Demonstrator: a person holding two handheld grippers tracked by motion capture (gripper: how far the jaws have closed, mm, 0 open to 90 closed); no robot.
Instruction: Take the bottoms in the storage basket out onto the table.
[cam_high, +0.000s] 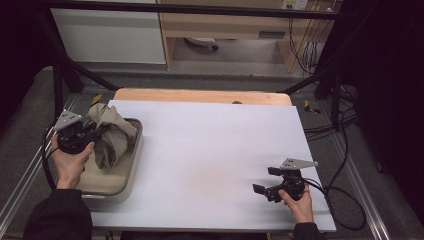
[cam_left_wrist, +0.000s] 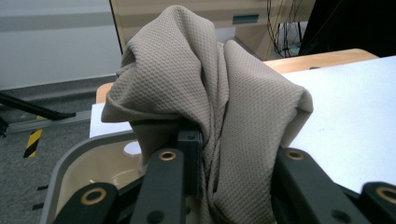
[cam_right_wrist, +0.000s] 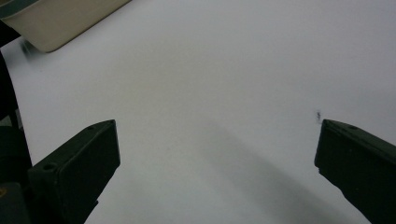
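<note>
On my far left, my left hand (cam_high: 69, 161) holds the left gripper (cam_high: 95, 134) over the beige tray (cam_high: 131, 165), which sits at the left edge of the white table (cam_high: 210, 150). Its jaws are clamped on a bunch of tan cloth (cam_high: 111, 135); in the left gripper view the cloth (cam_left_wrist: 215, 102) is pinched between the two black jaws and rises in a crumpled peak above them, folds hanging down on both sides. The cloth is lifted, with its lower end drooping into the tray. In the left gripper view I see the tray's grey rim (cam_left_wrist: 70, 161) curving below the cloth and its pale inner floor beneath. The grey three-cornered plate (cam_high: 68, 119) on top of this gripper points toward the far left corner.

Moving across, the middle of the white table is bare. A strip of wooden board (cam_high: 200, 95) shows past its far edge.

On the right, my right hand (cam_high: 299, 202) holds the right gripper (cam_high: 266, 181) low over the table near its near right corner, well apart from the tray. Its jaws stand wide apart with nothing between them; in the right gripper view I see only the white surface between them, and a corner of the tray (cam_right_wrist: 56, 23) at the upper left. Its black cable (cam_high: 345, 200) loops off the table's right side.
</note>
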